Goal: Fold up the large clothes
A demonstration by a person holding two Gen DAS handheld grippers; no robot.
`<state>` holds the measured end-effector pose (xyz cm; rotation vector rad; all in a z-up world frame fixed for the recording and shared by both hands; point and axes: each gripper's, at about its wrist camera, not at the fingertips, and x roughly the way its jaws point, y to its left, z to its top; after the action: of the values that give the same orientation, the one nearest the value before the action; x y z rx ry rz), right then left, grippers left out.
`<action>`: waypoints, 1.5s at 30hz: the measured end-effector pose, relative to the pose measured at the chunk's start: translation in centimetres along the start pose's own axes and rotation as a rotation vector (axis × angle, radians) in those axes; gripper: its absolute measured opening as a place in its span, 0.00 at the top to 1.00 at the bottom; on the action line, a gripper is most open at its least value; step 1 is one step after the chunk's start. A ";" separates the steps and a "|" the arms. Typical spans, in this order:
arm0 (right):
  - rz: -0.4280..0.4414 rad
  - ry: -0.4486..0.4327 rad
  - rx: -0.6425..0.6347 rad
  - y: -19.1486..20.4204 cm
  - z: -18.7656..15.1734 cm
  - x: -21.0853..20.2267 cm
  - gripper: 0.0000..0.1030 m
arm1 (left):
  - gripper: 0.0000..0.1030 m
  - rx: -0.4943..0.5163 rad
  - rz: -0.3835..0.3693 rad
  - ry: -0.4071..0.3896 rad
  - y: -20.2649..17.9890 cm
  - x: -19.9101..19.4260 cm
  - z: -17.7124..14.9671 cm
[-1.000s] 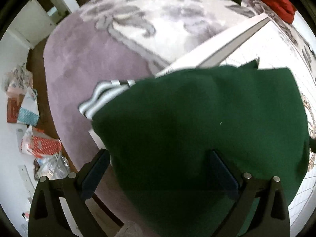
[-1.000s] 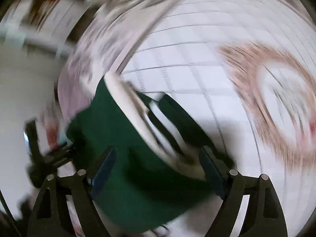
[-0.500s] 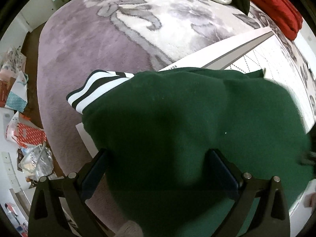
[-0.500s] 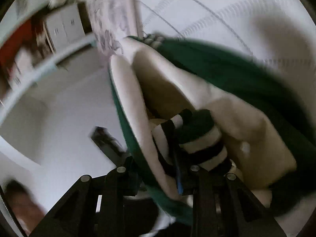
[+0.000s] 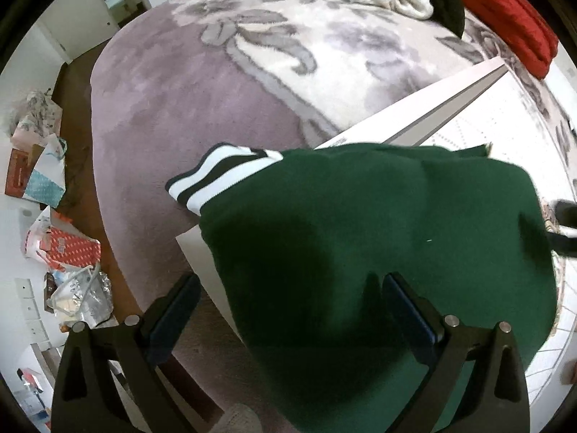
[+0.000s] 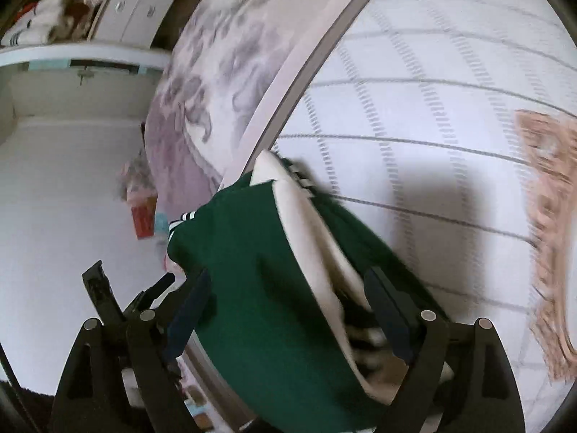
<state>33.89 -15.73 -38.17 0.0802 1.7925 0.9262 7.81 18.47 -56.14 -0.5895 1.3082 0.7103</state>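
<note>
With both claws spread wide, I hover the left gripper (image 5: 288, 310) and right gripper (image 6: 288, 299) over the folded green sweatshirt (image 5: 378, 245), frame centre, on the gridded mat (image 6: 432, 108), ready to pinch.

Soft, even daylight fills both fisheye views, which bend and darken at their rims. The green garment (image 5: 378, 252) looks sharp in the left view; the gridded mat (image 6: 432, 90) beside it in the right view is smeared with motion blur and carries a broad grey shadow.

Folded sweatshirt (image 5: 378, 245) lies on gridded mat (image 5: 505, 122) atop blanket-covered bed (image 5: 216, 90); striped cuff (image 5: 216, 176) hangs off mat's left edge. Clutter (image 5: 54, 216) on floor left of bed.
</note>
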 end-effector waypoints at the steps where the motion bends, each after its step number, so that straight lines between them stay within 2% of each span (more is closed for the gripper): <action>1: -0.012 0.037 -0.026 0.5 0.7 1.9 0.71 | 0.00 0.009 0.016 0.006 0.0 0.5 -0.1; 2: -0.062 0.063 -0.037 1.0 1.0 3.2 0.85 | 0.00 0.019 0.019 0.011 0.0 0.7 -0.2; 3: -0.073 0.051 -0.072 2.2 1.3 3.5 0.88 | 0.00 0.029 0.021 0.021 0.1 1.2 -0.4; 6: -0.096 -0.053 -0.175 6.2 2.6 2.7 0.90 | 0.00 0.017 -0.001 0.016 0.6 1.7 -0.7; 7: -0.148 -0.080 -0.207 6.8 3.2 3.3 0.90 | 0.00 0.012 -0.007 0.019 0.8 1.8 -0.6; 9: -0.221 -0.050 -0.198 6.0 4.6 5.9 0.89 | 0.00 0.007 -0.005 0.033 0.9 1.8 -0.5; 11: -0.182 -0.011 -0.118 4.5 5.6 6.3 0.87 | 0.00 0.007 -0.005 0.027 1.0 1.0 -0.4; 12: -0.115 -0.008 -0.036 3.9 5.4 4.7 0.76 | 0.00 0.010 -0.002 0.017 0.9 0.5 -0.4; 13: -0.087 -0.040 0.002 3.5 4.6 2.5 0.67 | 0.00 0.014 0.001 0.008 0.9 -0.2 -0.4; 14: -0.098 -0.100 0.022 3.3 3.7 0.2 0.46 | 0.00 0.018 0.004 -0.007 0.9 -1.1 -0.4; 15: -0.150 -0.167 0.038 3.0 2.4 -2.3 0.27 | 0.00 0.020 0.005 -0.022 0.8 -2.0 -0.4; 16: -0.219 -0.223 0.057 2.4 0.9 -4.5 0.20 | 0.00 0.022 0.003 -0.034 0.6 -2.7 -0.3; 17: -0.263 -0.260 0.073 2.0 0.0 -5.4 0.15 | 0.00 0.023 -0.002 -0.044 0.4 -3.2 -0.3; 18: -0.294 -0.295 0.115 0.8 -2.5 -7.0 0.15 | 0.00 0.025 -0.009 -0.053 0.1 -3.7 -0.2; 19: -0.286 -0.288 0.163 -0.6 -4.3 -7.5 0.15 | 0.00 0.031 -0.017 -0.061 -0.4 -4.3 -0.1; 22: -0.150 -0.253 0.307 -5.2 -9.1 -6.0 0.15 | 0.00 0.073 -0.069 -0.054 -3.0 -4.5 0.2; 24: -0.047 -0.215 0.403 -8.2 -11.7 -2.8 0.15 | 0.00 0.108 -0.091 -0.035 -4.5 -3.9 0.4; 25: -0.023 -0.203 0.427 -8.9 -12.0 -1.2 0.15 | 0.00 0.140 -0.092 -0.030 -5.5 -3.6 0.4; 27: 0.040 -0.244 0.438 -9.3 -11.1 1.6 0.00 | 0.00 0.184 -0.088 -0.034 -7.0 -3.3 0.4; 29: -0.020 -0.270 0.402 -9.5 -9.6 3.7 0.00 | 0.00 0.208 -0.092 -0.038 -8.2 -3.1 0.6; 32: 0.002 -0.325 0.431 -9.7 -8.8 4.6 0.00 | 0.00 0.253 -0.093 -0.026 -10.7 -2.2 0.9; 33: 0.003 -0.330 0.412 -9.4 -8.7 4.4 0.13 | 0.00 0.277 -0.091 -0.020 -11.8 -1.6 1.1; 34: 0.013 -0.347 0.405 -9.2 -8.9 3.8 0.18 | 0.00 0.299 -0.076 -0.005 -12.6 -1.0 1.2; 36: 0.016 -0.355 0.407 -9.1 -9.4 2.7 0.43 | 0.00 0.321 -0.067 0.027 -13.5 -0.4 1.4; 38: 0.029 -0.338 0.417 -9.4 -10.1 1.5 0.50 | 0.00 0.327 -0.095 0.002 -13.5 -1.5 1.5; 40: 0.004 -0.323 0.423 -9.7 -10.7 0.1 0.52 | 0.00 0.340 -0.085 -0.026 -13.2 -2.7 1.6; 43: -0.072 -0.330 0.480 -12.3 -11.3 -3.1 0.52 | 0.00 0.303 -0.095 -0.026 -11.5 -3.8 1.8; 44: -0.096 -0.338 0.475 -12.3 -11.3 -3.6 0.51 | 0.00 0.287 -0.091 -0.022 -10.7 -4.1 1.8; 45: -0.135 -0.336 0.457 -13.0 -11.0 -4.4 0.43 | 0.00 0.274 -0.088 -0.015 -10.2 -4.1 1.7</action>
<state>31.39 -32.87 -41.32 0.3771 1.6374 0.3671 16.18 12.51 -51.85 -0.4154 1.3296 0.4525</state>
